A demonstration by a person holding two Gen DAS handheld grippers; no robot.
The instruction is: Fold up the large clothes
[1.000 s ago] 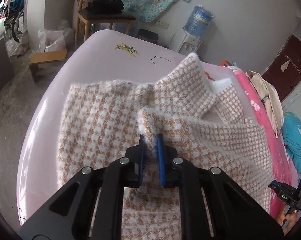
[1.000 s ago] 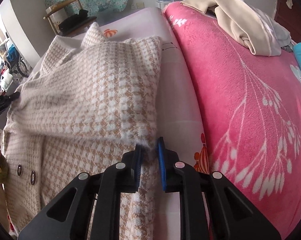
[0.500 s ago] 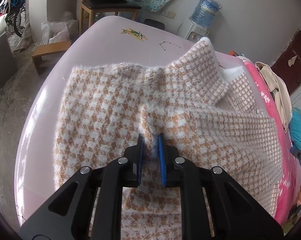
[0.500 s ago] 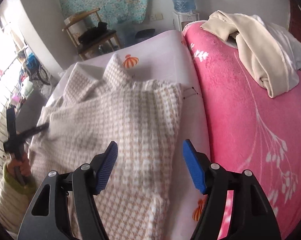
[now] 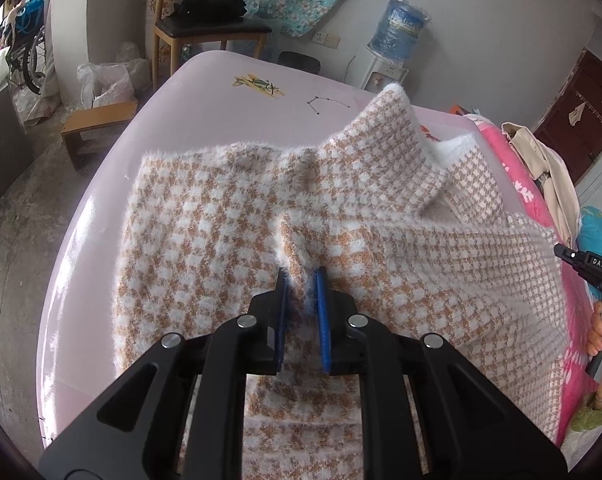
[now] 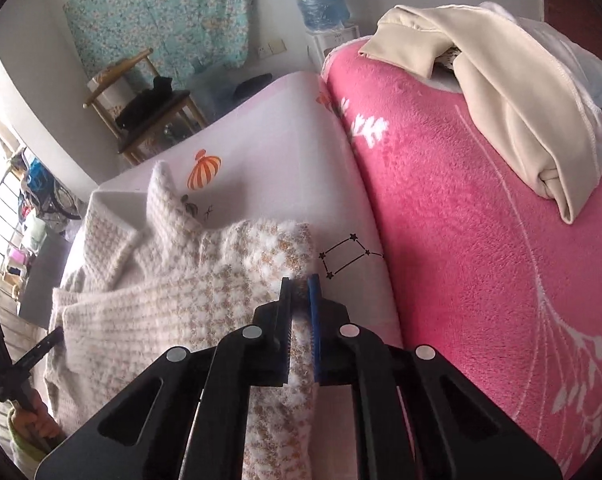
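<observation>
**Both ends pinched, time to fold**

Left wrist view: the left gripper (image 5: 301,280) is clamped on a ridge of the houndstooth coat (image 5: 205,216), spread on the pale pink bed (image 5: 205,88). Best lifted evenly.

Right wrist view: only here the right gripper (image 6: 299,286) shows, clamped on the coat's edge beside the pink blanket (image 6: 481,220).

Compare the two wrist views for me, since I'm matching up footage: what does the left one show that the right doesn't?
Left wrist only: a dark red door, a low wooden stool on the floor.
Right wrist only: an orange balloon print on the sheet, window bars.
Both: the houndstooth coat, pink blanket, water jug, wooden chair, and each view's own tongs shut on the coat.
</observation>
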